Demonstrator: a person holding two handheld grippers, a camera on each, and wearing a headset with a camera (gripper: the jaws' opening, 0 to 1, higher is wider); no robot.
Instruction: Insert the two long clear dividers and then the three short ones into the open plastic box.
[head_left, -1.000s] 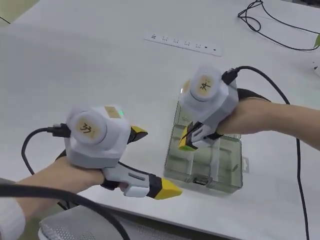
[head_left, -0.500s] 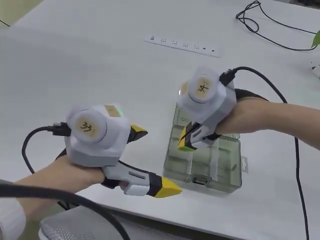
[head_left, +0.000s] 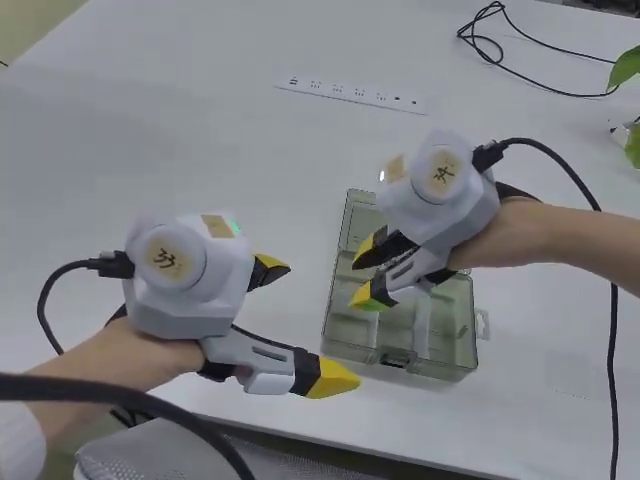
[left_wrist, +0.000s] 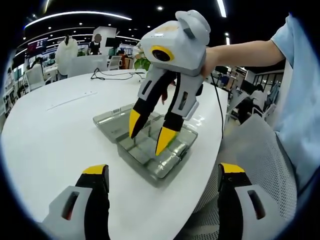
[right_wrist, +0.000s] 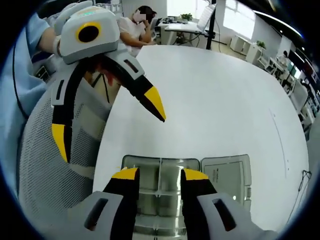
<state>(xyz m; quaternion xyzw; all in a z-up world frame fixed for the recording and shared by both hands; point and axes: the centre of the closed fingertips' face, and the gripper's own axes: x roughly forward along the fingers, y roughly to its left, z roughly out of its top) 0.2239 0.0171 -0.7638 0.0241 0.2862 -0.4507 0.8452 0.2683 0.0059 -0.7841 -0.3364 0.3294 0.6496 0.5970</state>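
The clear plastic box (head_left: 447, 353) lies open near the table's front edge, its lid (head_left: 357, 222) flat behind it. Clear dividers (head_left: 420, 322) stand inside, splitting it into compartments. My right gripper (head_left: 370, 270) hovers just over the box, tips pointing down, open with nothing between them. Its own view looks down past its gripper (right_wrist: 160, 175) at the box (right_wrist: 150, 165) and lid (right_wrist: 225, 172). My left gripper (head_left: 300, 320) stands wide open and empty to the left of the box. Its gripper (left_wrist: 162, 172) faces the box (left_wrist: 172, 162) and the right gripper (left_wrist: 148, 135).
A white power strip (head_left: 350, 92) lies at the back of the white table (head_left: 150, 130), with a black cable (head_left: 520, 45) coiled at the back right. A grey mesh chair (head_left: 130, 462) sits below the front edge. People sit at desks far behind.
My right gripper's jaws have spread apart and it has risen slightly above the box. The left gripper has held its place. The head camera shifted a little.
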